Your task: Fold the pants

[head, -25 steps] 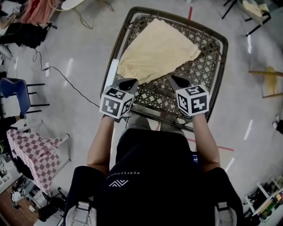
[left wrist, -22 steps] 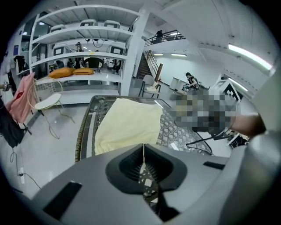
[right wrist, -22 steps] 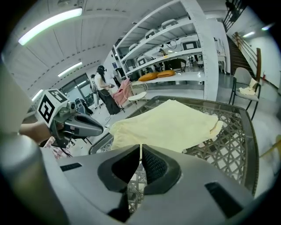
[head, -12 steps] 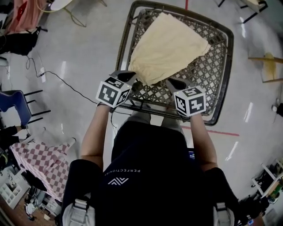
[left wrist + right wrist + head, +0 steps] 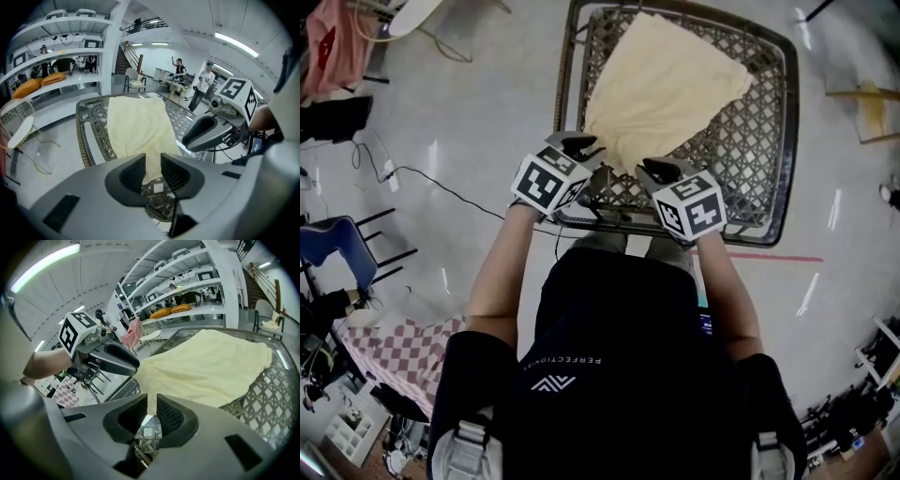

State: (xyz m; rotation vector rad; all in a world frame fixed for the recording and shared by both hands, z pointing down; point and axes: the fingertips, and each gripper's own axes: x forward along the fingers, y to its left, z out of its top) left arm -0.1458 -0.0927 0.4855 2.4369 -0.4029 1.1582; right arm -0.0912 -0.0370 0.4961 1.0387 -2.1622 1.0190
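Pale yellow pants point(image 5: 666, 80) lie folded on a lattice-topped table point(image 5: 787, 141), their narrow near end pointing at me. My left gripper point(image 5: 581, 145) is at that end's left corner. Its jaws are opening, with the cloth's edge point(image 5: 136, 126) showing in the gap and the pads clear of it. My right gripper point(image 5: 654, 169) is close beside it at the near edge. A thin strip of the pants' hem point(image 5: 211, 366) sits between its nearly closed jaws. Each gripper shows in the other's view: the right gripper point(image 5: 206, 133), the left gripper point(image 5: 115, 362).
A person's arms and dark shirt fill the lower head view. A blue chair point(image 5: 337, 248), a checked cloth point(image 5: 394, 342) and a cable point(image 5: 441, 183) are on the floor at left. Red tape point(image 5: 769, 258) runs under the table. People point(image 5: 206, 82) stand far off.
Both grippers have moved in toward each other at the near end of the pants. That end now looks narrower and sits between them.
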